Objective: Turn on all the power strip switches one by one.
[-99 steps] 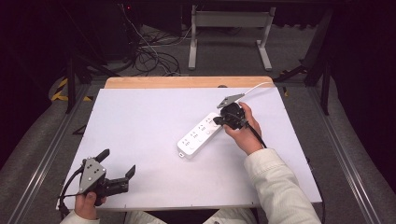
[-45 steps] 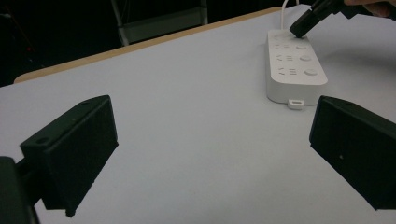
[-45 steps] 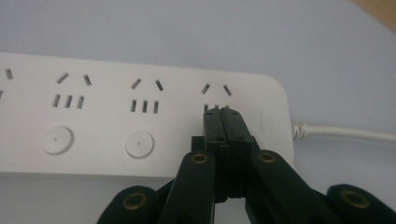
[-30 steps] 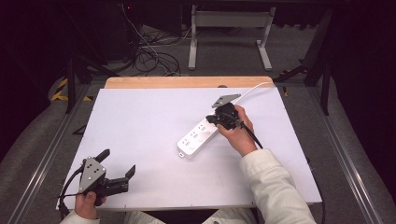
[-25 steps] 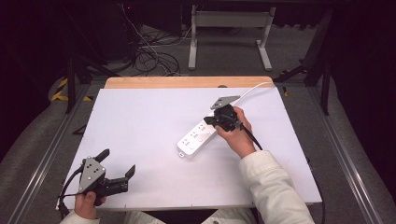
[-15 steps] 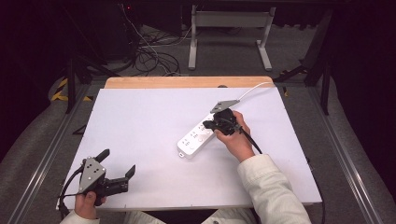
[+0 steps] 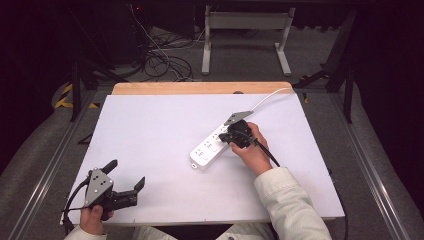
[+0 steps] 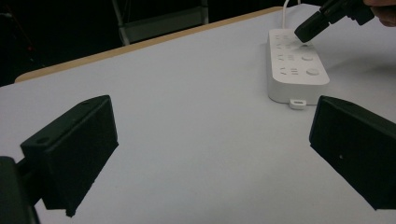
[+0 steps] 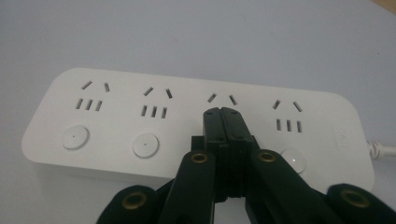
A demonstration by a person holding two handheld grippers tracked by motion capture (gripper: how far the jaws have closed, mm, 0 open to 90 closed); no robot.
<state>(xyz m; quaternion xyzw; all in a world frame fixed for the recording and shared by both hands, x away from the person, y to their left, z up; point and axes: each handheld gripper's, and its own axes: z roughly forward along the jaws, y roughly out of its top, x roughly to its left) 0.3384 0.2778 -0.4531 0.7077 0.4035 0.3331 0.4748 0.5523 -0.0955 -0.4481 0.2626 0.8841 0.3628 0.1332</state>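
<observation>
White worktop (image 7: 150,130) in a dark room with cables on the floor behind. The power strip (image 7: 214,146) lies directly beneath the right tool (image 7: 231,136), whose jaws are pressed together, tips over the third socket group. The right gripper view shows four socket groups and round buttons, indistinct from above. The left tool (image 7: 122,175), jaws apart and holding nothing, sits well apart from the strip

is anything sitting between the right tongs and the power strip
Nothing visible does. The right tongs, shut and empty, are already down on top of the white power strip, at its third socket group. The bare white table around the strip holds no other object, and the left tongs rest far away.
</observation>
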